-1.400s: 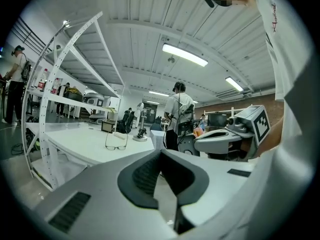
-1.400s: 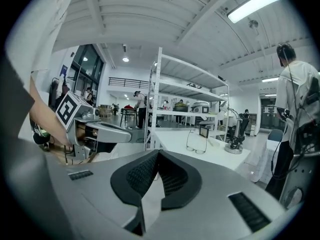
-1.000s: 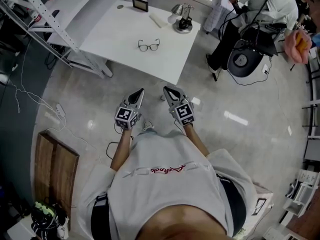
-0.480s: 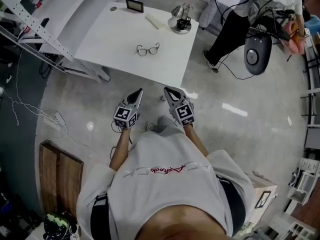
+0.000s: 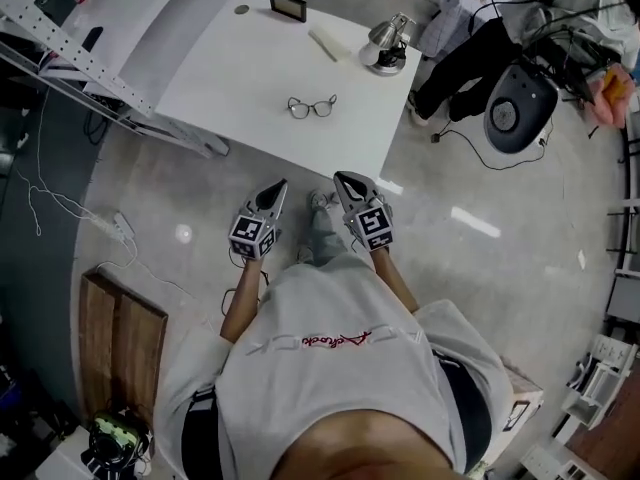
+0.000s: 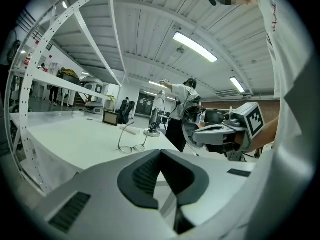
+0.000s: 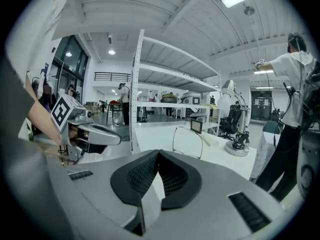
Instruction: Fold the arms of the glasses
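Because the thin dark-rimmed glasses lie with arms unfolded on the smooth white rectangular counter, well ahead of both tools, the light frame could be pushed across the top rather than steadied. A slender arm could also be bent if it is pinched too hard or forced against its hinge. The grey left gripper is held low before the body, pointed forward and slightly down toward the counter's near edge, its jaws brought together on nothing. The grey right gripper is carried just beside it in the same attitude, likewise closed and empty.
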Action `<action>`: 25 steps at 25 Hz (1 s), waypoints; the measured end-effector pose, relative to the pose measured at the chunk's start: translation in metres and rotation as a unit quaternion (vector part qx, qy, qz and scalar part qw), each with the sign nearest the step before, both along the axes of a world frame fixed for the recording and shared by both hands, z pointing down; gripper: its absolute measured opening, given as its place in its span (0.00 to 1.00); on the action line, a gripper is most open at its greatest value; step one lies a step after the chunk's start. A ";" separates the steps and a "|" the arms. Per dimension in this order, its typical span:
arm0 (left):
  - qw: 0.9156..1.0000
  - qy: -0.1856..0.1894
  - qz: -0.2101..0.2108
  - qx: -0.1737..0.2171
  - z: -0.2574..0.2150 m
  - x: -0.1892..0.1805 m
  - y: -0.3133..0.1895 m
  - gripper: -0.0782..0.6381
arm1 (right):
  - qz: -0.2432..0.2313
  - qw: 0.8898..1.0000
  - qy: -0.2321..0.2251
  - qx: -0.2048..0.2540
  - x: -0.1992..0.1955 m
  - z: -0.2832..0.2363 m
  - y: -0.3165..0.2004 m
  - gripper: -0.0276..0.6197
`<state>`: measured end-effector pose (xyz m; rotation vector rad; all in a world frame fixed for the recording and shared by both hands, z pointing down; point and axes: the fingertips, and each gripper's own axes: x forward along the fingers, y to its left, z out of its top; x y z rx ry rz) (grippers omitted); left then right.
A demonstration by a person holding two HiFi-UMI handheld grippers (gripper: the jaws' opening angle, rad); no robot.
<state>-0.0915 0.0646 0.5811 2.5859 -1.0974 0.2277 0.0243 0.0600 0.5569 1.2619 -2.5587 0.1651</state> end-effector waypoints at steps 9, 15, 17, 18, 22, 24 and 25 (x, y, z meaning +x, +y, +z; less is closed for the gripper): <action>1.000 -0.017 -0.017 0.000 -0.002 -0.009 -0.093 0.14 | -0.005 1.000 -0.004 -0.005 0.014 0.002 -0.095 0.03; 0.999 -0.034 -0.025 -0.001 -0.007 -0.012 -0.142 0.14 | 0.000 1.000 -0.003 -0.001 0.047 -0.005 -0.149 0.03; 0.999 -0.042 -0.030 -0.003 -0.006 -0.012 -0.155 0.14 | 0.004 1.000 -0.004 -0.001 0.056 -0.005 -0.164 0.03; 0.998 -0.046 -0.032 -0.003 -0.005 -0.012 -0.160 0.14 | 0.006 1.000 -0.005 -0.002 0.059 -0.005 -0.170 0.03; 0.998 -0.058 -0.040 -0.008 0.002 -0.010 -0.180 0.14 | 0.006 1.000 -0.010 -0.010 0.066 0.001 -0.192 0.03; 0.997 -0.059 -0.042 -0.014 0.008 -0.010 -0.187 0.14 | 0.005 1.000 -0.012 -0.017 0.066 0.006 -0.200 0.03; 0.997 -0.060 -0.041 -0.019 0.011 -0.009 -0.189 0.14 | 0.005 1.000 -0.012 -0.022 0.066 0.009 -0.202 0.03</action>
